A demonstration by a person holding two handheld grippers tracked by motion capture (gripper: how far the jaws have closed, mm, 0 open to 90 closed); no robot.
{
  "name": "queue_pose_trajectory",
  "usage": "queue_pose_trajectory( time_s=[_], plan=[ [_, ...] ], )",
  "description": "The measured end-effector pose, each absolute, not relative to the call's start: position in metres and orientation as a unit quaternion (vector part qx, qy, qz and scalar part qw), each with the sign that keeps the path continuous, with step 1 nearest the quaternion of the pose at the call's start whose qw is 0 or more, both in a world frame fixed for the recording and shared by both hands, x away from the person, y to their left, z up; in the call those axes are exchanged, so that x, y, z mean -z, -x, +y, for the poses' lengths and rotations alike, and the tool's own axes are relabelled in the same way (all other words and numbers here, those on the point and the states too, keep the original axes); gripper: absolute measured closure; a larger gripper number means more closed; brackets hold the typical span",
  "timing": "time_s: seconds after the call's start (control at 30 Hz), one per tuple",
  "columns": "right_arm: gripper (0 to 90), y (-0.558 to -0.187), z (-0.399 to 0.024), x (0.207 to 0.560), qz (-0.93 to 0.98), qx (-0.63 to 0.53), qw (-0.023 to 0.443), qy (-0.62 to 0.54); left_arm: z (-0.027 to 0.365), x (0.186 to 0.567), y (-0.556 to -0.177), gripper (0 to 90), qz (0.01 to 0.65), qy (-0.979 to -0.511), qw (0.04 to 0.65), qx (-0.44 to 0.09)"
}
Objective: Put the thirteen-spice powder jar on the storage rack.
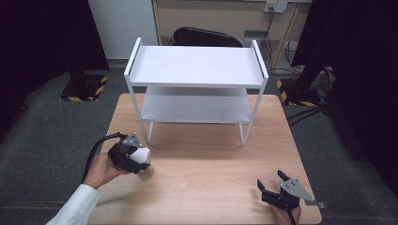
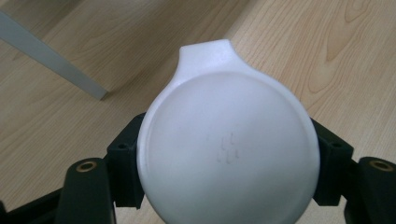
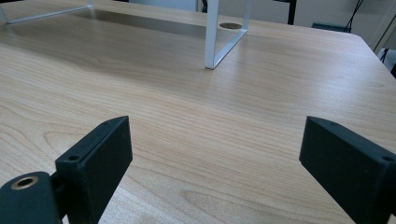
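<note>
My left gripper (image 1: 139,161) is at the left of the wooden table (image 1: 206,164), held in a hand with a white sleeve. Its jaws are shut on a round white dish (image 1: 141,154) with a small tab on its rim. In the left gripper view the white dish (image 2: 229,144) has its smooth round face toward the camera, the tab pointing away, and a black jaw pressed on each side. My right gripper (image 1: 271,179) rests near the table's front right corner, open. In the right gripper view the right gripper (image 3: 215,149) has bare tabletop between its jaws.
A white two-tier shelf rack (image 1: 197,65) stands across the far half of the table, its front legs just beyond the left gripper. One rack leg (image 3: 212,46) rises ahead of the right gripper. A black chair (image 1: 206,37) and cables lie behind the table.
</note>
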State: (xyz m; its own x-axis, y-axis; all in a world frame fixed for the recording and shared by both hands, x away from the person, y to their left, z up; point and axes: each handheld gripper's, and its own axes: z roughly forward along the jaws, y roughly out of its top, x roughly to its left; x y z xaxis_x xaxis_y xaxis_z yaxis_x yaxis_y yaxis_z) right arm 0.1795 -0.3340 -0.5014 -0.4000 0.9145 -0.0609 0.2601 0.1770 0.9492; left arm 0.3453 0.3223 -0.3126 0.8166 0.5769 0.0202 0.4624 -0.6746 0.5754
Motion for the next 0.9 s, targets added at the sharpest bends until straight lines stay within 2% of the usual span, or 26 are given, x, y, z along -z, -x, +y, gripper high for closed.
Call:
queue_pose_trajectory(
  time_s=[0.9],
  plan=[
    [9.2,-0.18,-0.333,0.501,0.689,-0.477,0.34,-0.427,0.31,0.308,-0.336,30.4,0.318,-0.903,0.27,-0.104]
  ],
)
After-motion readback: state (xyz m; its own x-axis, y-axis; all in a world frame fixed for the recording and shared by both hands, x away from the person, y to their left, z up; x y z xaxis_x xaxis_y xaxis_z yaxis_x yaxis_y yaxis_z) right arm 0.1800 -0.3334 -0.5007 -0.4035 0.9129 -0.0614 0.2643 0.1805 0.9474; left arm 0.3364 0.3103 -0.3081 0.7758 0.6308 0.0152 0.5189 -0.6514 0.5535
